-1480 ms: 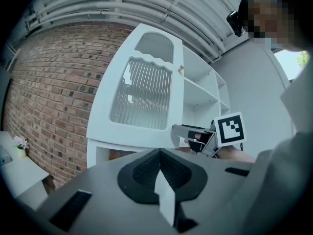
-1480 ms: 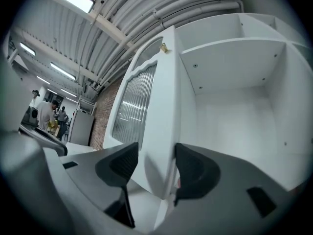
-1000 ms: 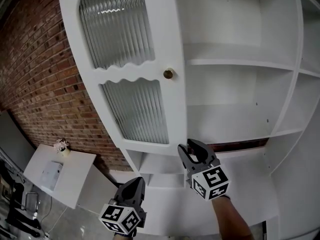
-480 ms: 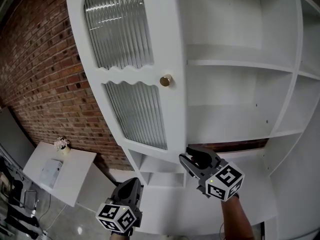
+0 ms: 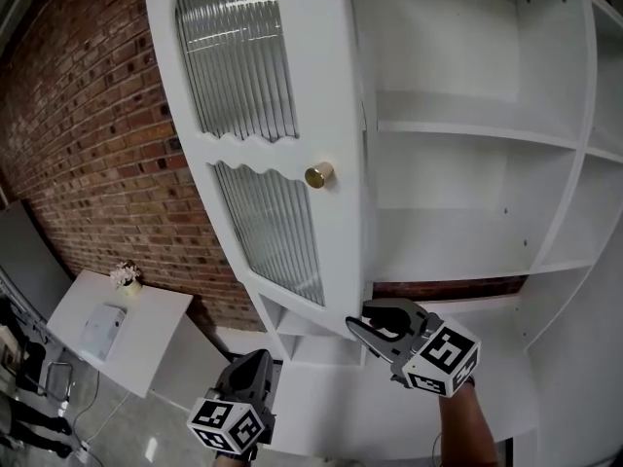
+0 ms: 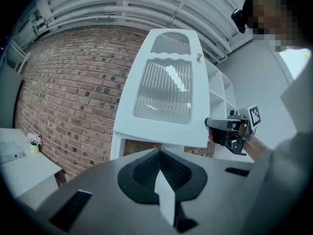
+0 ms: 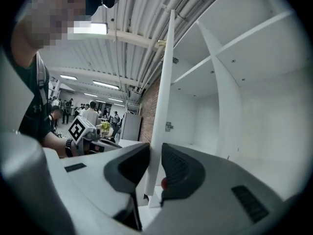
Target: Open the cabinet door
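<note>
The white cabinet door (image 5: 292, 95) has two ribbed glass panes and a brass knob (image 5: 318, 175), and it stands swung out from the open cabinet. My right gripper (image 5: 375, 321) is at the door's lower edge. In the right gripper view the door's thin edge (image 7: 164, 82) runs up between the closing jaws of the right gripper (image 7: 154, 165), and both pads touch it. My left gripper (image 5: 255, 366) hangs lower left, apart from the door, with its jaws together and nothing in them. The left gripper view shows the door's front (image 6: 166, 92) and the right gripper (image 6: 215, 126) at its bottom corner.
White shelves (image 5: 467, 129) fill the open cabinet behind the door. A red brick wall (image 5: 88, 144) runs along the left. A low white table (image 5: 146, 343) with a small flower pot (image 5: 125, 276) stands below it. Several people stand far off in the right gripper view.
The door has swung further out, so the knob now shows from the side and sits lower in view. My right gripper moved with the door's lower edge, down and right. The left gripper barely shifted.
</note>
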{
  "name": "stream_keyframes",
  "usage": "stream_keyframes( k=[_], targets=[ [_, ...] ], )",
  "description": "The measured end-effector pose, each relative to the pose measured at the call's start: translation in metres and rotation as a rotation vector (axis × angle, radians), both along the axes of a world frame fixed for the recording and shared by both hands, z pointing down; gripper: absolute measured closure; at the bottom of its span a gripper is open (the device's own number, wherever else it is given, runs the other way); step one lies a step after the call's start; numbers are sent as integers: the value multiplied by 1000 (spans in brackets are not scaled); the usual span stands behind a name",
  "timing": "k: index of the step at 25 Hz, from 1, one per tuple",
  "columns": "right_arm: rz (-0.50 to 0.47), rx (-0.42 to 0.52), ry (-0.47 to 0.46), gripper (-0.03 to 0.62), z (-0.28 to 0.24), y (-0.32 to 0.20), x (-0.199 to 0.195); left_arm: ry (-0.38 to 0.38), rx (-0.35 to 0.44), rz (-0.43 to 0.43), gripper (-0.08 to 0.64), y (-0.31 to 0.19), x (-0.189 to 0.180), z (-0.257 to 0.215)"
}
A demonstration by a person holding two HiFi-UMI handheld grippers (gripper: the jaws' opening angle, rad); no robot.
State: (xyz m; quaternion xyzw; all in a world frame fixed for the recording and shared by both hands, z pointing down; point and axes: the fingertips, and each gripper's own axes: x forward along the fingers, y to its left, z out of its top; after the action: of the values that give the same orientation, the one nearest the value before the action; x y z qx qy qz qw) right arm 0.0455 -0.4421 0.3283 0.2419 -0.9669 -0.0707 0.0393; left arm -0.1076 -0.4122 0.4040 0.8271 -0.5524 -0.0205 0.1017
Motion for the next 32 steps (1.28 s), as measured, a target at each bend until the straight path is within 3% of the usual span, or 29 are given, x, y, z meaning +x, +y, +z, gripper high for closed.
stream_keyframes(
  k=[4,13,32],
  targets=[
    [25,4,6,525,-2,8,-2,0,0,-17,557,4,-8,1],
    [-47,33,5,515,-8,58,-43,-8,20,-47,557,12,-37,-6],
    [-159,65,7,494,-10,134,-154,-19,85,-257,557,67,-132,-25]
  ],
)
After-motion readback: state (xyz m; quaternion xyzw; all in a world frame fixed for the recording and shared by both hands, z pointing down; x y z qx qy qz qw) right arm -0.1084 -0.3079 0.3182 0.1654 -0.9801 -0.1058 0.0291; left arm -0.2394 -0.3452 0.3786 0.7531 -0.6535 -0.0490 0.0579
